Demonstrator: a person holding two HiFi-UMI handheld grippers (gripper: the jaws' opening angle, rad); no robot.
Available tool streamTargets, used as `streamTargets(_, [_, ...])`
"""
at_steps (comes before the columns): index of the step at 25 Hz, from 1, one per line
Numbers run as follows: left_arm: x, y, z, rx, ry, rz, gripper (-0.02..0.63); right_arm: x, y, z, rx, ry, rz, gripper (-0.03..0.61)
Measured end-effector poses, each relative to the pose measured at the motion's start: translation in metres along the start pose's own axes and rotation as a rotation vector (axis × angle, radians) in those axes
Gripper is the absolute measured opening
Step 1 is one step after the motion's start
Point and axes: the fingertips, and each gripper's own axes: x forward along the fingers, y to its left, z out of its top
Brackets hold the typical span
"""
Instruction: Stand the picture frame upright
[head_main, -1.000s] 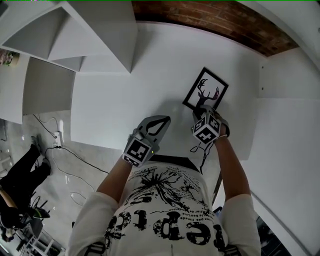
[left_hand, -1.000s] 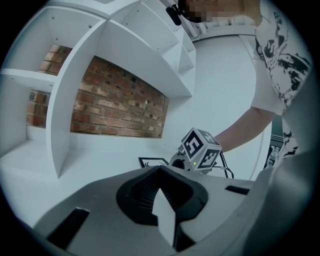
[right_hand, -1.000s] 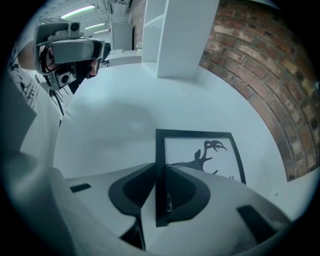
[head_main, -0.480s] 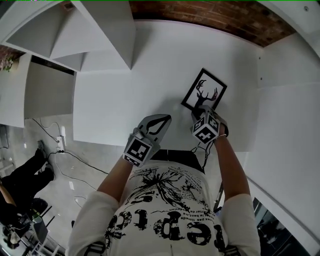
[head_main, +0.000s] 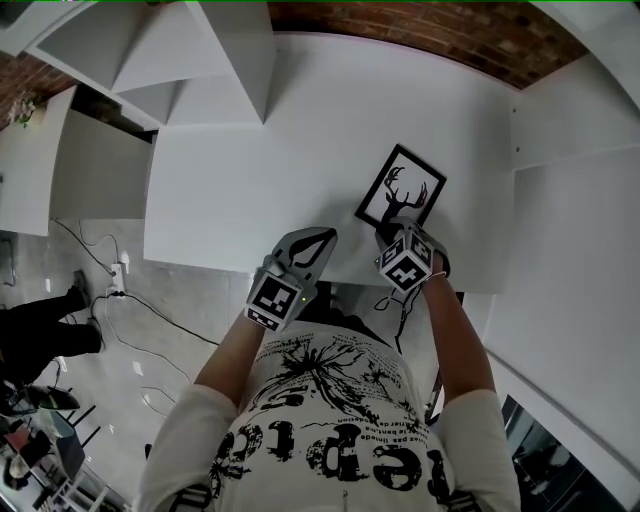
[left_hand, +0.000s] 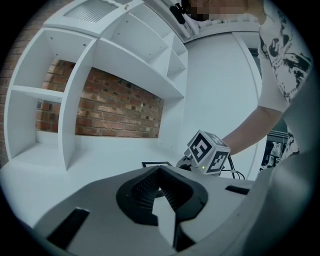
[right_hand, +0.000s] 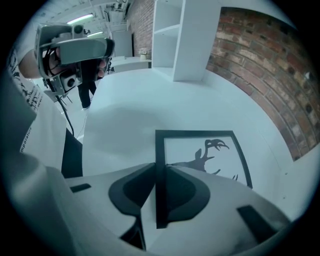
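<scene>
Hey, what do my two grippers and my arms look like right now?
The left gripper and right gripper are pale grey moulded shells with dark inner linings. Each carries a marker cube of black-and-white squares. A thin black cable trails from the right one. You wear a white short-sleeved T-shirt with black print.

I see bright, even light on the white desk (head_main: 250, 170), with only faint, soft shadows across it. Around the desk, straight edges bow. Both gripper views vignette black at the corners, and their nearest parts are soft.
</scene>
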Motion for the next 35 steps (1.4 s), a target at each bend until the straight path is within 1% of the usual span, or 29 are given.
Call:
streamTargets(5, [-0.015, -0.014, -0.012, -0.010, 0.005, 0.040, 0.014, -0.006, 0.017, -0.009, -0.008, -0.027, 0.002, 0.075])
streamTargets(11, [-0.033, -0.038, -0.030, -0.041, 0.007, 0.076, 0.014, -0.012, 0.044, -0.023, -0.026, -0.031, 0.015, 0.075])
streamTargets(18, [-0.049, -0.066, -0.046, -0.058, 0.013, 0.102, 0.014, -0.021, 0.076, -0.042, -0.068, -0.044, 0.026, 0.075])
streamTargets(26, [-0.064, -0.092, -0.055, -0.079, 0.004, 0.114, 0.014, -0.032, 0.109, -0.058, -0.095, -0.051, 0.037, 0.074])
streamTargets(28, [-0.067, -0.099, -0.057, -0.100, 0.002, 0.113, 0.014, -0.036, 0.118, -0.063, -0.114, -0.051, 0.043, 0.074])
streamTargets(32, [-0.074, -0.107, -0.065, -0.206, -0.008, 0.119, 0.014, -0.042, 0.131, -0.074, -0.164, -0.050, 0.048, 0.074])
streamTargets(35, [-0.081, -0.110, -0.070, -0.218, -0.002, 0.127, 0.014, -0.046, 0.138, -0.077, -0.192, -0.053, 0.051, 0.074])
